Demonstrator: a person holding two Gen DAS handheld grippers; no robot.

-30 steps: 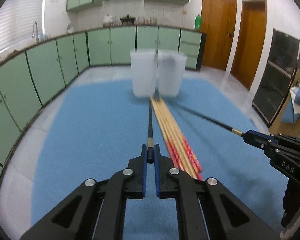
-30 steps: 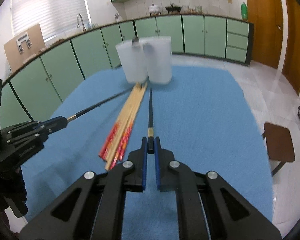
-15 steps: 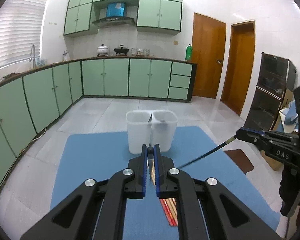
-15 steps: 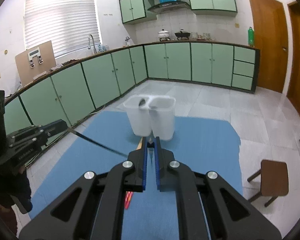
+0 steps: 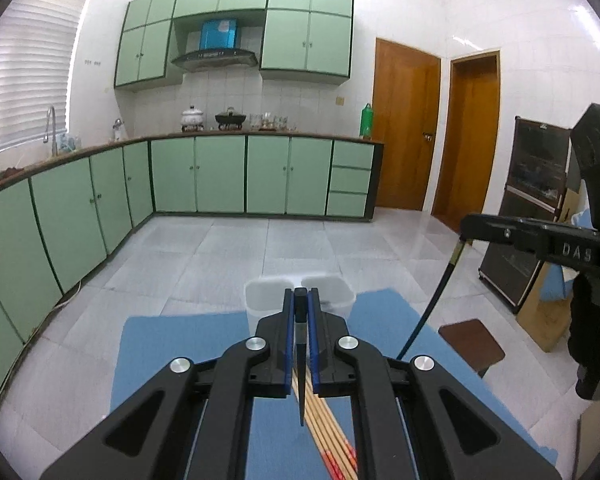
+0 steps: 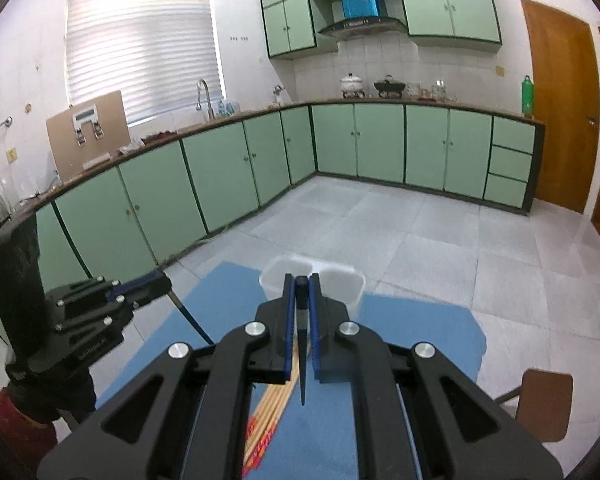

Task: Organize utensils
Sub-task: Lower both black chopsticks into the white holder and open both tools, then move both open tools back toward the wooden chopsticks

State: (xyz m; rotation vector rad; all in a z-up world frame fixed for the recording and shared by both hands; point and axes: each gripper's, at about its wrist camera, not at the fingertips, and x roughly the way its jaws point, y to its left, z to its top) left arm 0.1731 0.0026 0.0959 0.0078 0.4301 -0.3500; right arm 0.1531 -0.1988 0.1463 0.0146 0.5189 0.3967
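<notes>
Black, slender and tapered, a chopstick [image 5: 300, 364] hangs pinched between the blue-lined jaws of the left hand-held gripper [image 5: 300, 300], point down above the blue cloth-covered table [image 5: 172, 344]. The right hand-held gripper [image 6: 301, 286] is clamped the same way on a second black chopstick [image 6: 302, 360], which also dangles from its jaws. Below them a bundle of pale bamboo chopsticks with red ends [image 6: 270, 416] lies flat on the table. Beyond it, at the table's far edge, stand two translucent white plastic cups [image 6: 340, 284] joined side by side.
</notes>
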